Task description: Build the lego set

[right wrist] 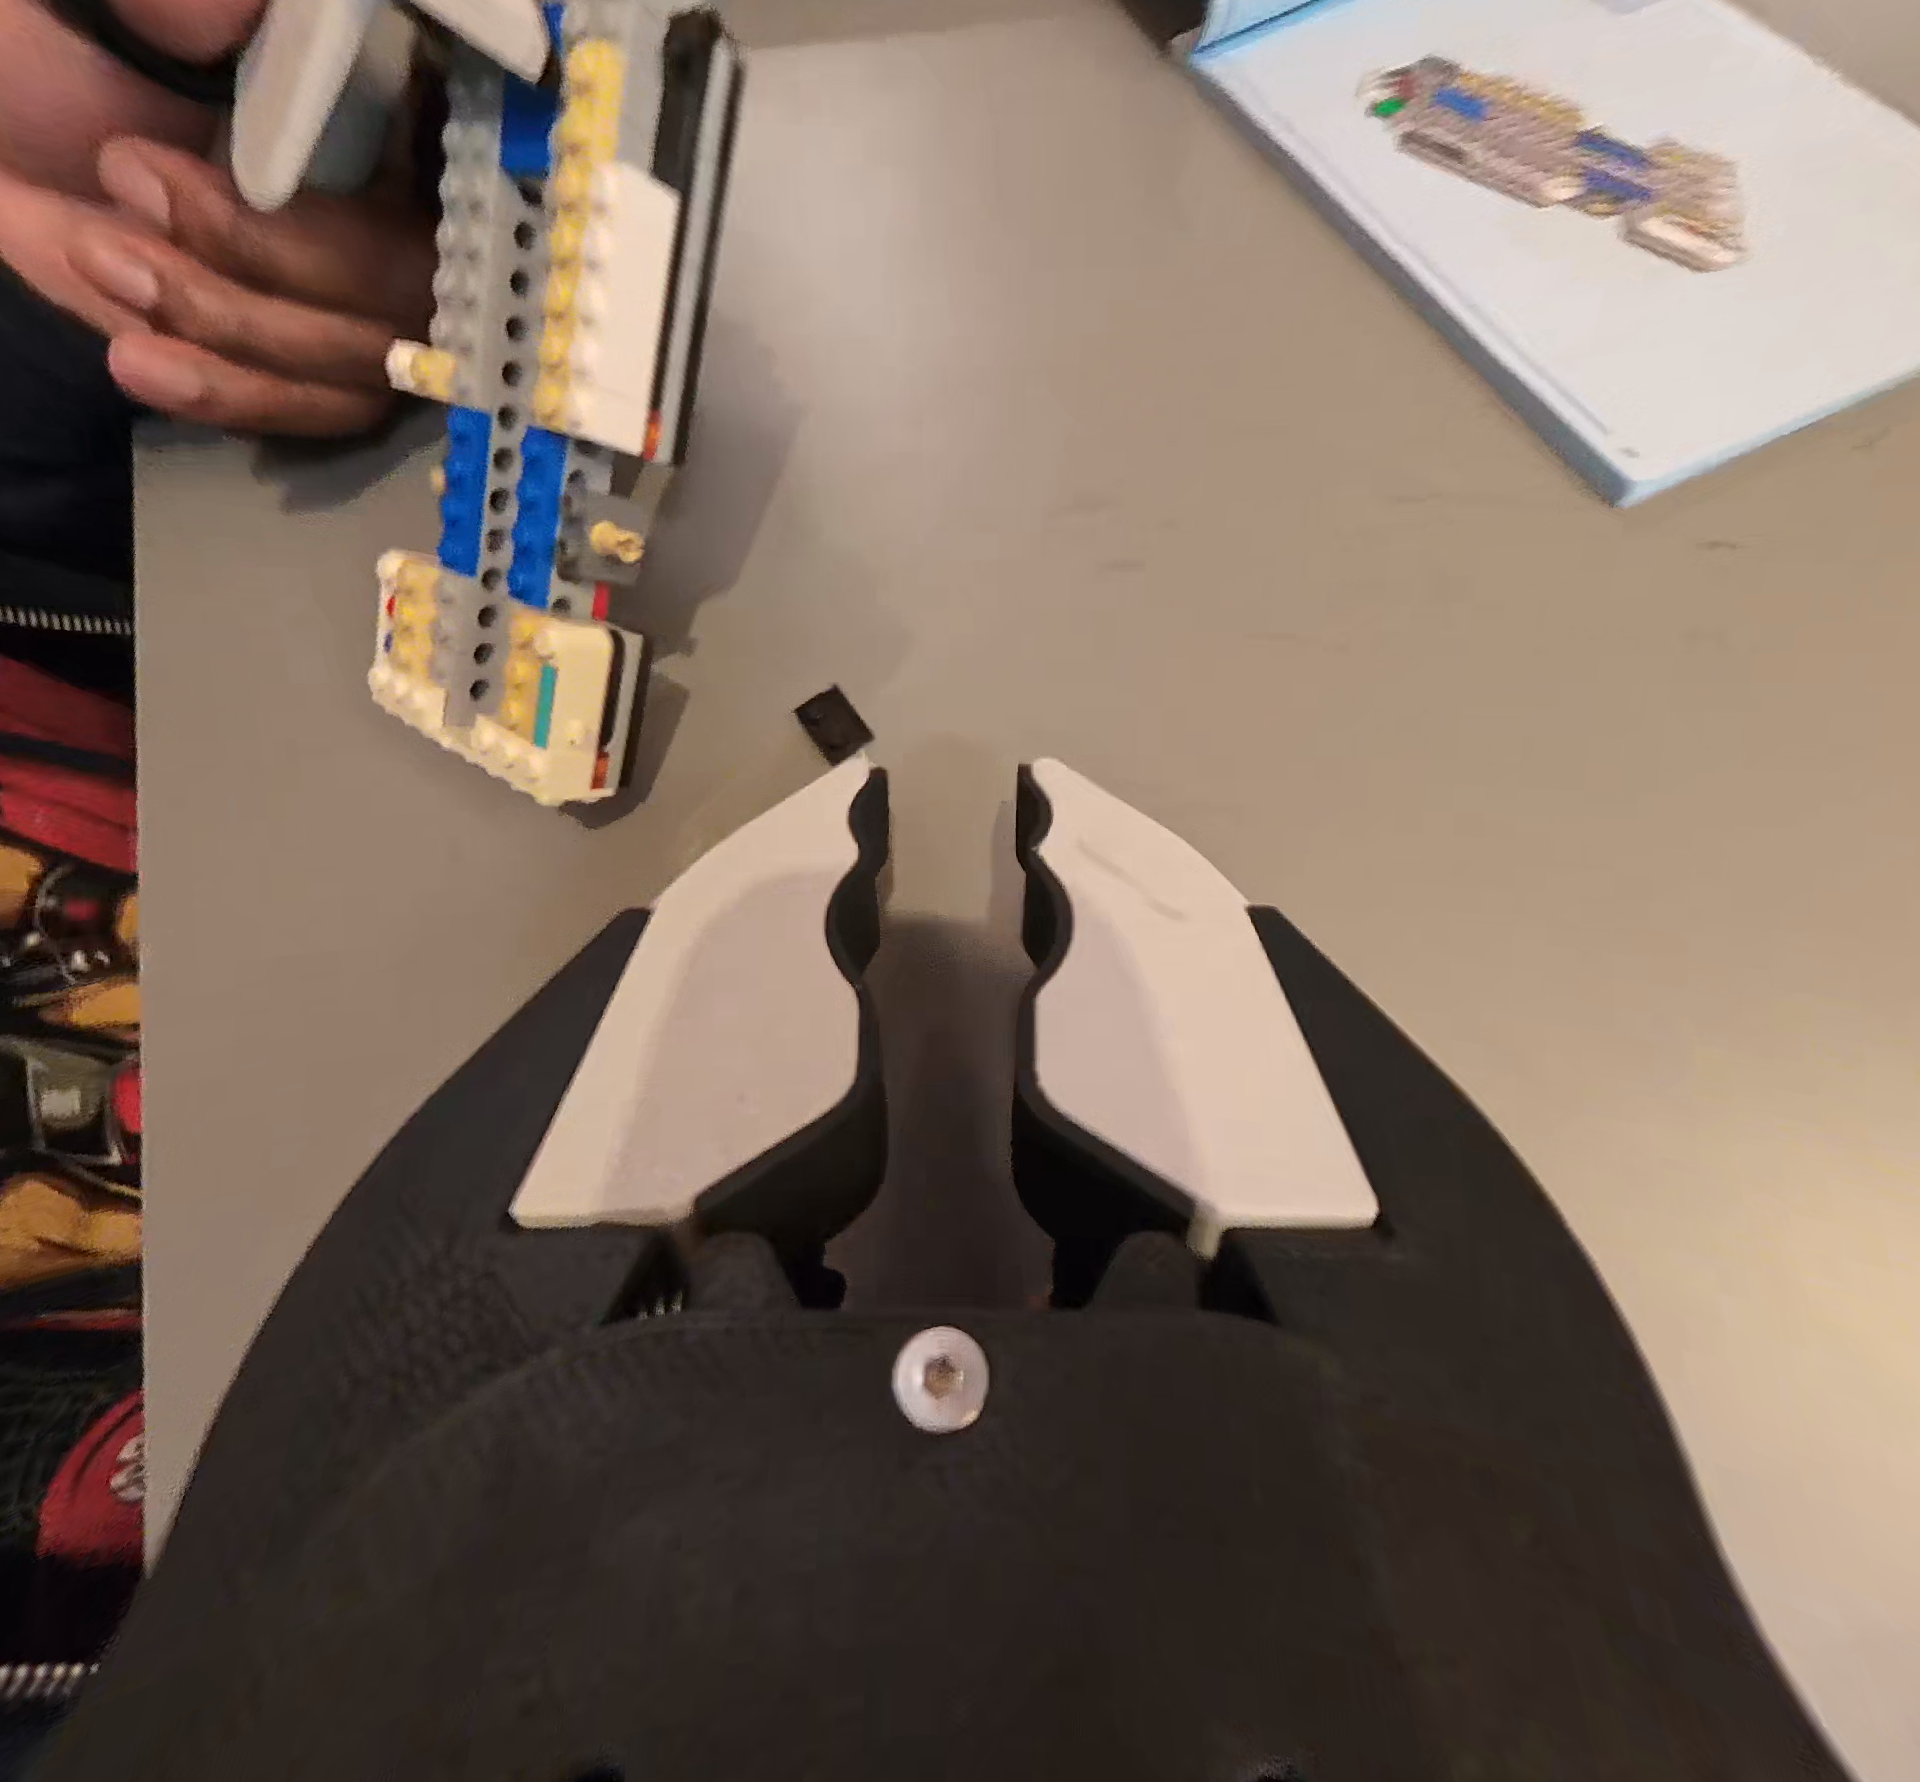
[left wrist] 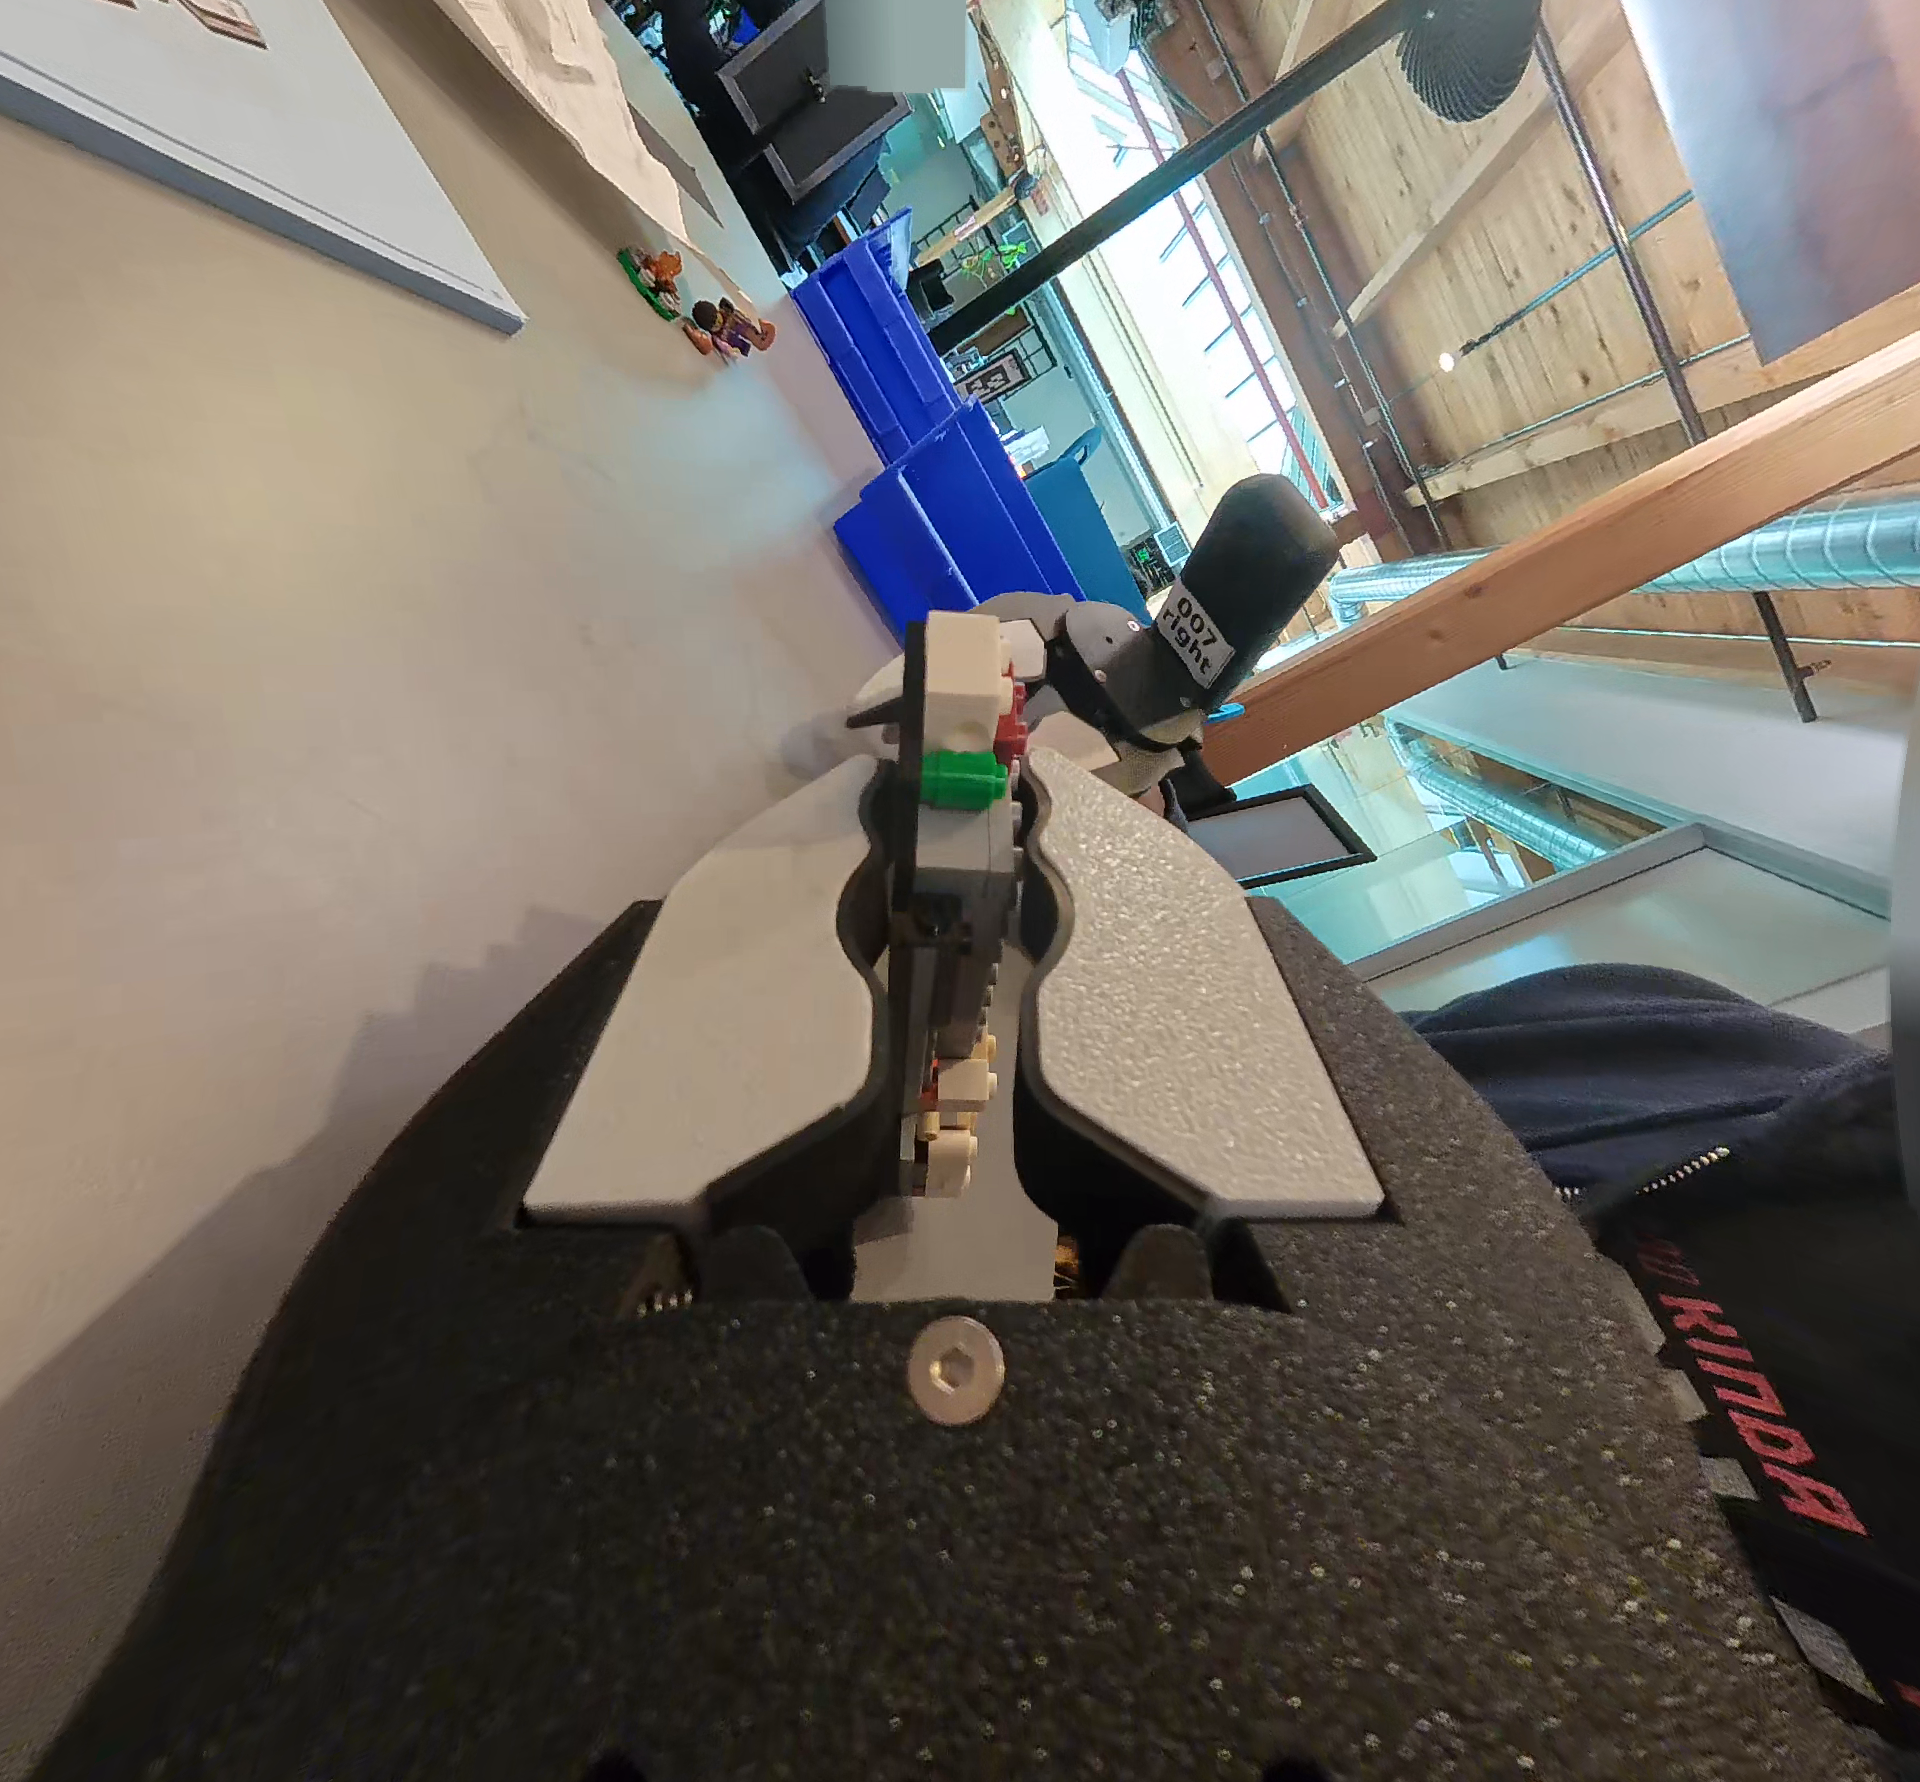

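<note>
The right gripper (right wrist: pixel 951 776) hangs low over the grey table (right wrist: pixel 1195 693) with its jaws parted and nothing between the pads. Just beyond its left fingertip (right wrist: pixel 831 787), touching or nearly touching the tip, lies a small black square brick plate (right wrist: pixel 831 719), flat on the table and outside the jaw gap.

To pick that plate well, my judgement is that the right gripper should shift toward its own left until the plate sits centred between the 2 pads, then come down so the tips bracket 2 opposite edges. The plate is thin and flat, so a skewed or high close would likely flick it across the table.

Farther off on the left, the left gripper (left wrist: pixel 961 797) is clamped on a long brick model (right wrist: pixel 551 361), a build of grey, blue, tan and white bricks with a black underside. In its own view the pads press the model's grey mid-section from both sides, and a green brick (left wrist: pixel 961 776) and a white block (left wrist: pixel 966 683) stand proud beyond the tips. The model's near end looks to rest on or just above the table; I cannot tell which. A bare hand (right wrist: pixel 156 205) works the left gripper's handle.

At the far right an open instruction booklet (right wrist: pixel 1538 205) lies on the table, well apart from both grippers.
</note>
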`<action>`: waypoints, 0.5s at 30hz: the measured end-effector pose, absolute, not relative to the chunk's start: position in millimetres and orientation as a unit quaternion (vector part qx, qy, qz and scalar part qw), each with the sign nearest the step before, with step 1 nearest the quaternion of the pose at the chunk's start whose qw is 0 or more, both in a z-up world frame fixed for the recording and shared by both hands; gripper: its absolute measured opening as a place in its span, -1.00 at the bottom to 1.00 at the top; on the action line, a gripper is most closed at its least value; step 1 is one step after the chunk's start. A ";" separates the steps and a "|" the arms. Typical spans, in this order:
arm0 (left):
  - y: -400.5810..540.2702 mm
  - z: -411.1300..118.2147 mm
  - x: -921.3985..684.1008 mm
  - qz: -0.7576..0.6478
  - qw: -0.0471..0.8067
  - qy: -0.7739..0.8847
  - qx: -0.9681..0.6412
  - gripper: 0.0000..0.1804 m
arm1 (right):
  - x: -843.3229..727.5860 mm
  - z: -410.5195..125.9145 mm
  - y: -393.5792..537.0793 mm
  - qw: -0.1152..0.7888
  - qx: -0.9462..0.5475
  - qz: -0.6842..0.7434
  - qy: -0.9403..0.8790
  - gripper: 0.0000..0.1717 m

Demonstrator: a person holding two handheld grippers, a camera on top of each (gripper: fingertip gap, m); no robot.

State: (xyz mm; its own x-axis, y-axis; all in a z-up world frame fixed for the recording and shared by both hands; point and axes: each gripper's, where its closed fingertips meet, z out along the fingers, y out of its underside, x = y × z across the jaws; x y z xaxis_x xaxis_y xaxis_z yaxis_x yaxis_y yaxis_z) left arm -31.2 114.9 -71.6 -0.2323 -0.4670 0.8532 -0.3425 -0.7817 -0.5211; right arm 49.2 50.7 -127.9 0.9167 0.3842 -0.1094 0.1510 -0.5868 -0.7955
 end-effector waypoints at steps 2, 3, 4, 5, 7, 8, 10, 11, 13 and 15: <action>114.8 -71.5 -33.7 -0.714 0.045 0.327 -0.618 -0.78 | 40.4 -133.5 50.7 0.411 -0.884 0.126 -0.183 -0.73; 114.7 -71.4 -35.4 -0.714 0.046 0.326 -0.618 -0.78 | 36.8 -136.6 51.2 0.401 -0.886 0.121 -0.197 -0.73; 114.9 -71.4 -37.3 -0.714 0.047 0.325 -0.618 -0.78 | 32.9 -139.2 51.9 0.395 -0.886 0.117 -0.213 -0.73; 115.0 -71.3 -39.3 -0.715 0.047 0.322 -0.619 -0.78 | 29.1 -141.4 53.0 0.389 -0.885 0.114 -0.231 -0.73; 115.3 -70.9 -42.9 -0.717 0.046 0.316 -0.620 -0.77 | 23.9 -145.5 56.1 0.377 -0.883 0.104 -0.261 -0.72; 115.4 -70.6 -44.3 -0.719 0.044 0.310 -0.620 -0.77 | 22.1 -147.6 57.8 0.367 -0.885 0.101 -0.269 -0.72; 116.2 -69.8 -47.3 -0.727 0.036 0.290 -0.622 -0.78 | 16.2 -150.6 59.2 0.349 -0.889 0.107 -0.277 -0.72; 116.9 -69.7 -49.0 -0.731 0.030 0.276 -0.624 -0.78 | 12.3 -151.9 58.6 0.339 -0.892 0.112 -0.278 -0.72; 117.9 -69.8 -52.8 -0.738 0.022 0.249 -0.627 -0.78 | 5.3 -152.2 56.8 0.327 -0.898 0.120 -0.270 -0.72; 118.4 -69.7 -57.2 -0.742 0.024 0.231 -0.629 -0.78 | -0.7 -151.9 52.7 0.317 -0.902 0.122 -0.266 -0.72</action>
State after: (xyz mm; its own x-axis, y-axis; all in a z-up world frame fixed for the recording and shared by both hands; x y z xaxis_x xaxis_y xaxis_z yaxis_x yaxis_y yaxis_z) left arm -57.2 118.4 -69.7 -0.2073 -0.3274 0.9219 -0.2548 -0.8917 -0.3740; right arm -0.7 52.7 -151.9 0.8290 0.5568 -0.0519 0.4018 -0.6577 -0.6372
